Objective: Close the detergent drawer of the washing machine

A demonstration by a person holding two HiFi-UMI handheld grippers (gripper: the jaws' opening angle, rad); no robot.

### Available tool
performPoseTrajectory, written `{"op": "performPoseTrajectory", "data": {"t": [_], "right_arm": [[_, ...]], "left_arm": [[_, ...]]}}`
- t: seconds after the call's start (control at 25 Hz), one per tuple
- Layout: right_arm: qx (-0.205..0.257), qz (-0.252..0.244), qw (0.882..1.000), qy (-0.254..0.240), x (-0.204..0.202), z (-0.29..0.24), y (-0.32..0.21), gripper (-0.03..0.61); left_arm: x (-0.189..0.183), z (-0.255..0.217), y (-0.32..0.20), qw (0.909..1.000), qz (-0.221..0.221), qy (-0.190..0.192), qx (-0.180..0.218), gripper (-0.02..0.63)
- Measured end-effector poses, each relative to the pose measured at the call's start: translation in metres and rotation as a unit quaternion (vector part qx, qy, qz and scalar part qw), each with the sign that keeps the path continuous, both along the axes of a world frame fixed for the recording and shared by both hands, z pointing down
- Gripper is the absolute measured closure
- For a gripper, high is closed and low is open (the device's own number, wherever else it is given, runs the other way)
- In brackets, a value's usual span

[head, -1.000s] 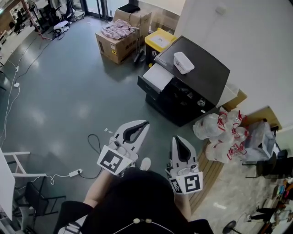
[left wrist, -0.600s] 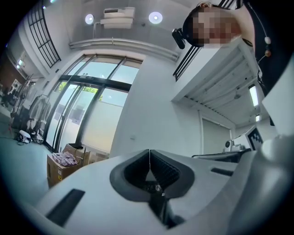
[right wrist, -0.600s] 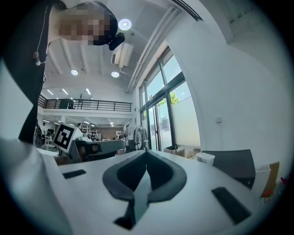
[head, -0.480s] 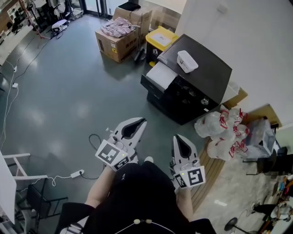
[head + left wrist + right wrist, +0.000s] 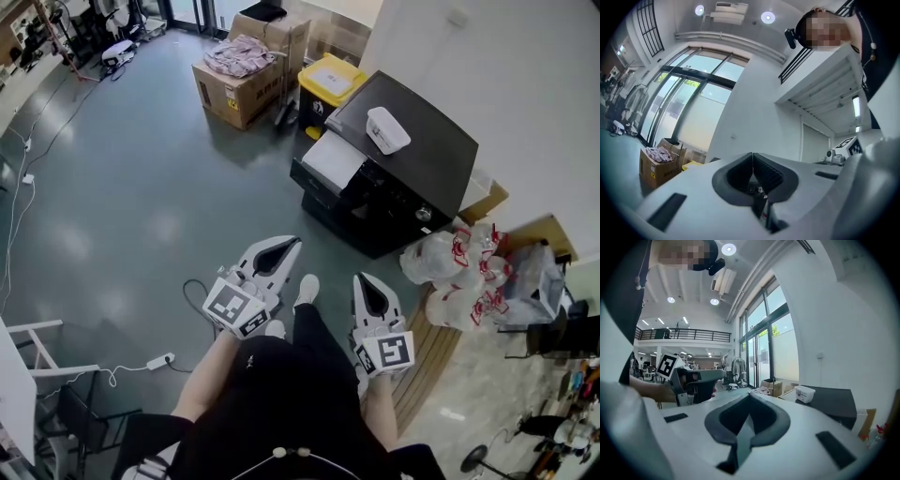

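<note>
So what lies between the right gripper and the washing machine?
Only bare grey floor, as the head view shows; nothing stands between the right gripper and the washing machine.

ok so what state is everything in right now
left gripper: shut, empty
right gripper: shut, empty
detergent drawer: looks pulled out of the washing machine front
cardboard box: top open, cloth piled inside
yellow bin: lid shut
white tub: upright on the machine's top
</note>
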State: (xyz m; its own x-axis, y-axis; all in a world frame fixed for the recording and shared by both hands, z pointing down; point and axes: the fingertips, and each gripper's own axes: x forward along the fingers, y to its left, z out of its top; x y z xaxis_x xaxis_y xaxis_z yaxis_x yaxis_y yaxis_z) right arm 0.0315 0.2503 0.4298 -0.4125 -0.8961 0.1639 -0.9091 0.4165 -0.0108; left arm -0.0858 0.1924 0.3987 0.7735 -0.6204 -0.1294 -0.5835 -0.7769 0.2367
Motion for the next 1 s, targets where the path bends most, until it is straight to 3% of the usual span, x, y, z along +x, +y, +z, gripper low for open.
{"op": "performPoseTrajectory", "data": {"t": [0.16, 0.24, 0.36, 0.44, 0.64, 0.76, 1.0], "right_arm": [[-0.011, -0.021, 1.000, 0.013, 0.003, 0.013, -0.032, 0.575], [-0.022, -0.027, 0.999, 0.011, 0.008, 0.023, -0.049, 0.575], [-0.046, -0.033, 0.998, 0.023, 0.020, 0.042, -0.079, 0.574], [-0.067, -0.041, 0.996, 0.043, 0.026, 0.058, -0.099, 0.570], [-0.122, -0.085, 0.985, 0.081, 0.034, 0.097, -0.148, 0.491], [-0.152, -0.114, 0.977, 0.095, 0.040, 0.122, -0.178, 0.469], [-0.208, -0.175, 0.953, 0.132, 0.040, 0.181, -0.222, 0.449]], "left_arm": [[0.003, 0.002, -0.026, 0.9989, 0.024, 0.040, -0.005, 0.606], [0.008, 0.011, -0.045, 0.9989, 0.030, 0.034, -0.009, 0.606], [0.026, 0.033, -0.074, 0.9984, 0.053, -0.019, -0.006, 0.593], [0.042, 0.050, -0.091, 0.9946, 0.088, -0.054, -0.012, 0.410], [0.068, 0.099, -0.141, 0.9809, 0.126, -0.144, -0.034, 0.396], [0.085, 0.124, -0.162, 0.9638, 0.171, -0.203, -0.027, 0.396], [0.104, 0.191, -0.198, 0.9091, 0.231, -0.346, -0.022, 0.390]]}}
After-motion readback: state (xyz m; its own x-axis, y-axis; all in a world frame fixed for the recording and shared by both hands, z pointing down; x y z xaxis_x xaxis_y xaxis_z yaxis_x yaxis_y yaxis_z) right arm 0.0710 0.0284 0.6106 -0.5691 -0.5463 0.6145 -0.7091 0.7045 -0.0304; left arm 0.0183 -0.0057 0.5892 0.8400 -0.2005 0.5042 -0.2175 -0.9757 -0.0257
